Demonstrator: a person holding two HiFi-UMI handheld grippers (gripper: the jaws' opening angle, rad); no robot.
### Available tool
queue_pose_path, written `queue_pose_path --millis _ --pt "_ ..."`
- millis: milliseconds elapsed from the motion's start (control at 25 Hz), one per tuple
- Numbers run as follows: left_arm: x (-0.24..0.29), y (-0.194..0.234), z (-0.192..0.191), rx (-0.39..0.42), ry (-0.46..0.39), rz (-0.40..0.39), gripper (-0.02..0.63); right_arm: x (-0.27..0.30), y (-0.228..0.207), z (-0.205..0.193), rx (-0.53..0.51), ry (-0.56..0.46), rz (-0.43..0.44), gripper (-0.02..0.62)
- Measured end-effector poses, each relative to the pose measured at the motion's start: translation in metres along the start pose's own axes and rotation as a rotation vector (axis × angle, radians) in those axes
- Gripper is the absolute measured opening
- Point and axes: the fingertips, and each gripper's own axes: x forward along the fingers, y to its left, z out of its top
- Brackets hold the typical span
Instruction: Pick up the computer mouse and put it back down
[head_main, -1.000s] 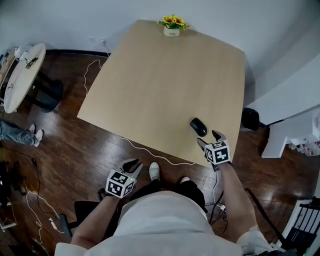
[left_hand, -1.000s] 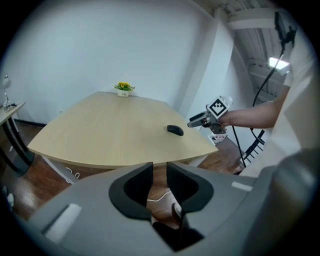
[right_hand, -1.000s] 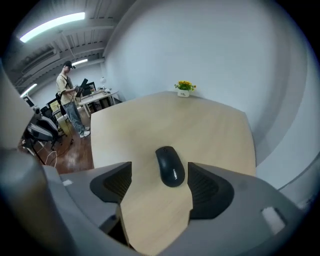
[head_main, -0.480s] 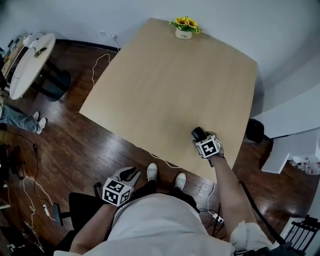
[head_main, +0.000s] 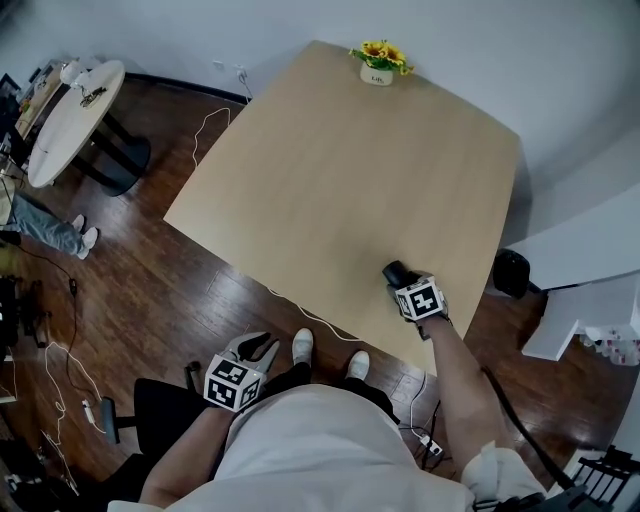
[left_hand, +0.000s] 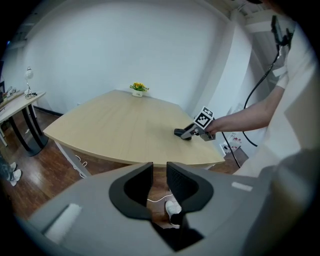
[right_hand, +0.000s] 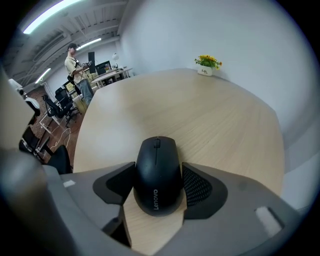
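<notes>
Right tool (head_main: 399, 279) has moved up from the near edge of the table (head_main: 330, 170) over the last second and now straddles the black Lenovo mouse (right_hand: 157, 172), so the grasp looks made and the lift is next. Its jaws pinch the mouse by both flanks, and the mouse sits flat on the table near the right front corner. Left tool (left_hand: 160, 182) hangs idle below table level, jaws nearly together with nothing between them.
</notes>
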Motion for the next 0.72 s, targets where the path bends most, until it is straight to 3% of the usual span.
queue_pose_path --millis 280,720 --pt "0.01 -0.014 0.018 0.054 -0.032 -0.043 0.066 -0.069 0.025 0.016 0.047 -0.146 0.003 0.295" --pt "0.032 -0.042 0.053 0.141 -0.071 -0.124 0.066 -0.208 0.047 0.024 0.141 -0.385 -0.063 0.295"
